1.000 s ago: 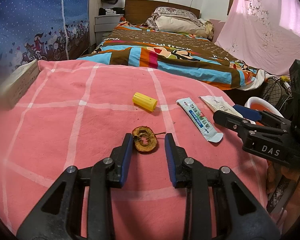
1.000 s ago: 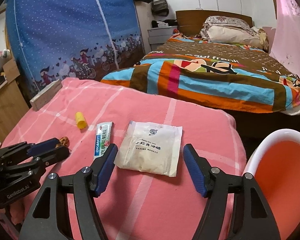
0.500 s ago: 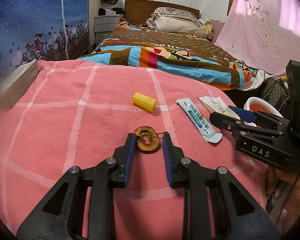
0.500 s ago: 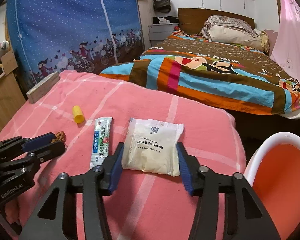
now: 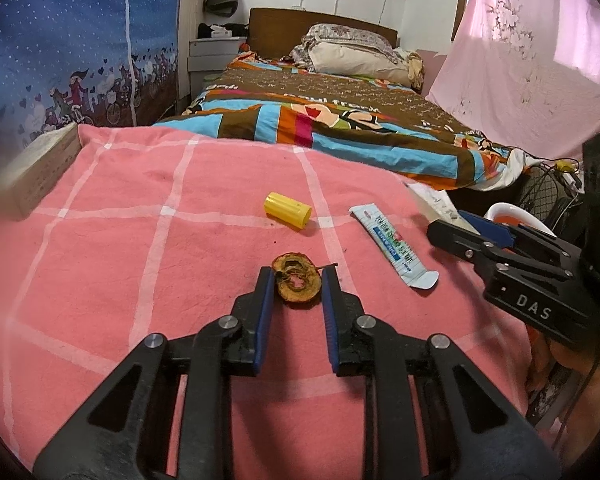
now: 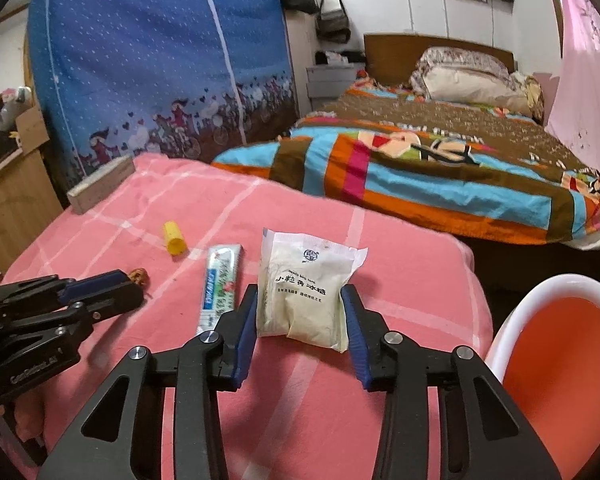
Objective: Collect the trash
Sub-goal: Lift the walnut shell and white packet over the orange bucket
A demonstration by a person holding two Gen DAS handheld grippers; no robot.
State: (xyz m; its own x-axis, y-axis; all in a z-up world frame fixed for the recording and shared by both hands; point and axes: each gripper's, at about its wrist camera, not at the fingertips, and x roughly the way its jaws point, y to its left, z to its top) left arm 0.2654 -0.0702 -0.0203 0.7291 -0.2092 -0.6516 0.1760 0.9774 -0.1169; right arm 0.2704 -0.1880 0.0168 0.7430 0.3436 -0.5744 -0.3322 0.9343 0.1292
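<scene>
My left gripper (image 5: 297, 280) has closed onto a brown dried fruit core (image 5: 298, 283) lying on the pink checked cloth (image 5: 140, 248); both pads touch its sides. My right gripper (image 6: 302, 304) has closed onto a white sugar packet (image 6: 306, 286), and its pads press the packet's two edges. A flattened toothpaste tube (image 5: 394, 246) and a yellow cap (image 5: 287, 210) lie loose on the cloth between the two grippers. The tube (image 6: 220, 286) and the cap (image 6: 175, 236) also show in the right wrist view.
An orange bin with a white rim (image 6: 560, 364) stands just off the table's right edge. A pale box (image 5: 40, 168) lies at the far left corner. A bed with a striped quilt (image 5: 340, 120) is behind the table, and a blue curtain (image 6: 160, 60) hangs to the left.
Both grippers have narrowed from wide open. The left one has closed in on the fruit core and the right one on the sugar packet, whose edges now bend up slightly.
</scene>
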